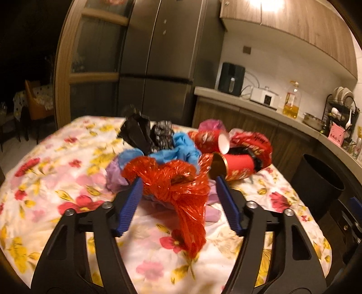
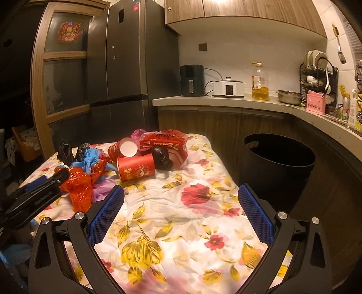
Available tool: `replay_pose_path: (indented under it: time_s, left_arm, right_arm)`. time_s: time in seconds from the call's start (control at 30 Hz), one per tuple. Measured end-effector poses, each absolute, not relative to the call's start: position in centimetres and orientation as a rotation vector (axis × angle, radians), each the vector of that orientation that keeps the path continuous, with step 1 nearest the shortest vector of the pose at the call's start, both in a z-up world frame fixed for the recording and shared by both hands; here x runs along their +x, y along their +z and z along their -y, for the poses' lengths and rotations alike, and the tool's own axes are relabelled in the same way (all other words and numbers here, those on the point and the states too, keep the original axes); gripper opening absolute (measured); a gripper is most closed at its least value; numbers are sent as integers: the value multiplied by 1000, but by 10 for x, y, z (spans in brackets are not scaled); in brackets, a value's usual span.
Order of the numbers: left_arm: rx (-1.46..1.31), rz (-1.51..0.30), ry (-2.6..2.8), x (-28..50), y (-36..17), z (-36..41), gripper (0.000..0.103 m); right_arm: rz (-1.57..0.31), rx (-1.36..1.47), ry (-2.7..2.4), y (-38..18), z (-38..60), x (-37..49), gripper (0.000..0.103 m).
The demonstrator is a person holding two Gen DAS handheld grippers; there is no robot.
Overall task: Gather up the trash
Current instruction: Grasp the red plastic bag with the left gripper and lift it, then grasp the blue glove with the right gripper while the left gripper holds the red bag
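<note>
Kitchen: floral-clothed table (image 2: 194, 217) beside black bin (image 2: 277, 167), counter (image 2: 226, 101).

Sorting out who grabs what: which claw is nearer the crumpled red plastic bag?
Left. The left claw straddles the red plastic bag; the right claw hangs open over bare cloth beside it.

Warm, dim kitchen light glares off the upper wooden cabinets (image 1: 276, 6); motion blur softens the left view, and fisheye edges curve into black.

You are seeing the oil bottle (image 2: 259, 81) standing on the counter (image 2: 226, 101) (right of the white cooker (image 2: 229, 88) and black air fryer (image 2: 192, 80)).
</note>
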State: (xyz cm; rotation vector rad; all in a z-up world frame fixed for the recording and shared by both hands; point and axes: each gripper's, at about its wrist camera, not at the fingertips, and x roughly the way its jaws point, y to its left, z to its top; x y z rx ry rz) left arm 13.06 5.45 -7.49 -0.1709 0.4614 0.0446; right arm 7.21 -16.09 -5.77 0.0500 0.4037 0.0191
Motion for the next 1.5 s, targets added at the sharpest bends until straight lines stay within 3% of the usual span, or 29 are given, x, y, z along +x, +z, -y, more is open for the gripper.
replay_pose_path:
  time_s: [0.13,0.3,0.43,0.63,1.23,1.5]
  left_arm:
    - [-198,-525,21,150,-89,-60,43]
    - [-214,-550,-18,158,-97,-65,29]
    - [-240,-554,-45,156,-99,-73,8]
    - [-260,-520,-70,140,-90,-79,4]
    - [-326,-393,-24,90,-57,-123,4]
    - [-305,-389,19,97,-57,-130,4]
  right_arm:
    - [-414,42,45,-63,152,89,95]
    - [-432,26,89,-70,139,106,92]
    - [-450,20,124,-74,126,118,87]
    - [-476,2,168,-79,107,131,76]
    - [-447,13,275,-75,62,157,76]
    - [-465,-8,346,-87,22,185,67]
